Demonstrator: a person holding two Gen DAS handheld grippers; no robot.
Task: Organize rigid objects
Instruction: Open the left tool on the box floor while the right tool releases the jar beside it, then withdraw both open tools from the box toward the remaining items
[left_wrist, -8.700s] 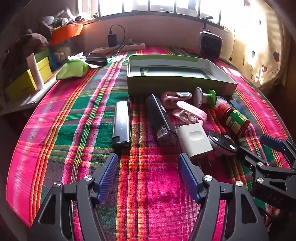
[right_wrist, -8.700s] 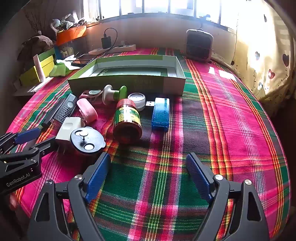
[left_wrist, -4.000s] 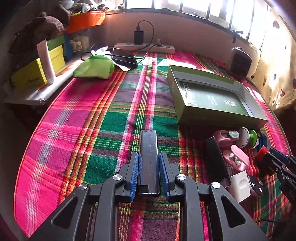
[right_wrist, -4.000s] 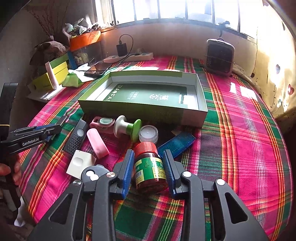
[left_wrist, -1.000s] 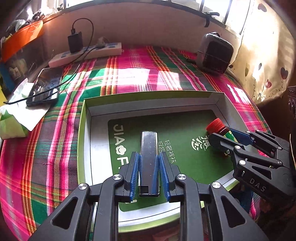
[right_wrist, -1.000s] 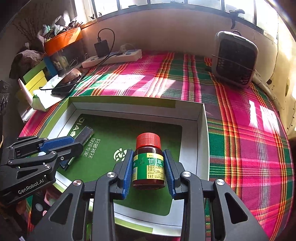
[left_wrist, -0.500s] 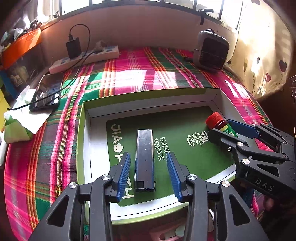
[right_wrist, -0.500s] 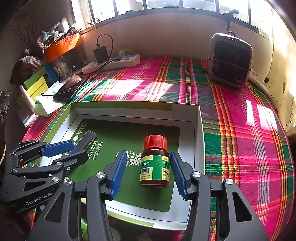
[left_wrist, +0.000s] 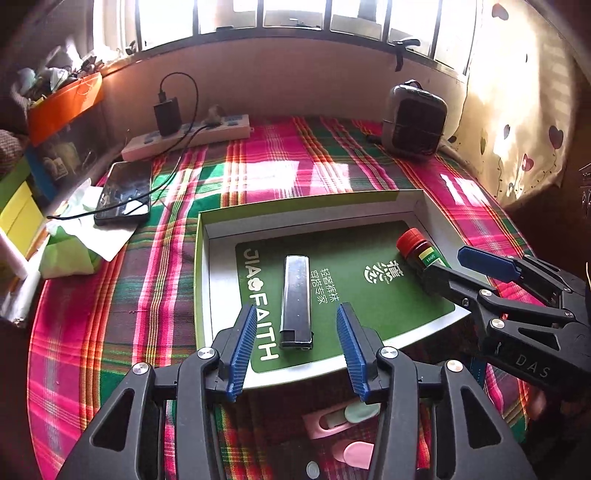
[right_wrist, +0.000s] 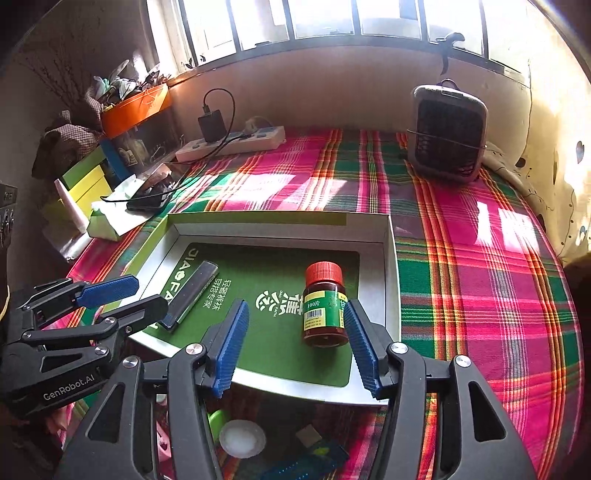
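Note:
A flat black bar-shaped device (left_wrist: 296, 301) lies in the shallow green-and-white box (left_wrist: 218, 258). My left gripper (left_wrist: 297, 349) hovers just above its near end, jaws opening, pads clear of it. A brown medicine bottle (right_wrist: 324, 304) with a red cap stands upright in the same box (right_wrist: 391, 280). My right gripper (right_wrist: 295, 345) is pulled back from it, jaws opening, and the bottle stands free just beyond its right pad. In the left wrist view the bottle (left_wrist: 419, 250) and the right gripper (left_wrist: 465, 267) show at the right. In the right wrist view the black device (right_wrist: 192, 295) and the left gripper (right_wrist: 127, 301) show at the left.
Pink cases (left_wrist: 343, 430), a white round lid (right_wrist: 242, 439) and a blue item (right_wrist: 314, 465) lie on the plaid cloth in front of the box. A phone on a cable (left_wrist: 123, 194), a power strip (left_wrist: 188, 138) and a small heater (right_wrist: 445, 133) stand at the back. Boxes and clutter line the left edge.
Both grippers have opened and let go: the black device and the bottle now rest in the box. Both grippers have drawn back and up from them.

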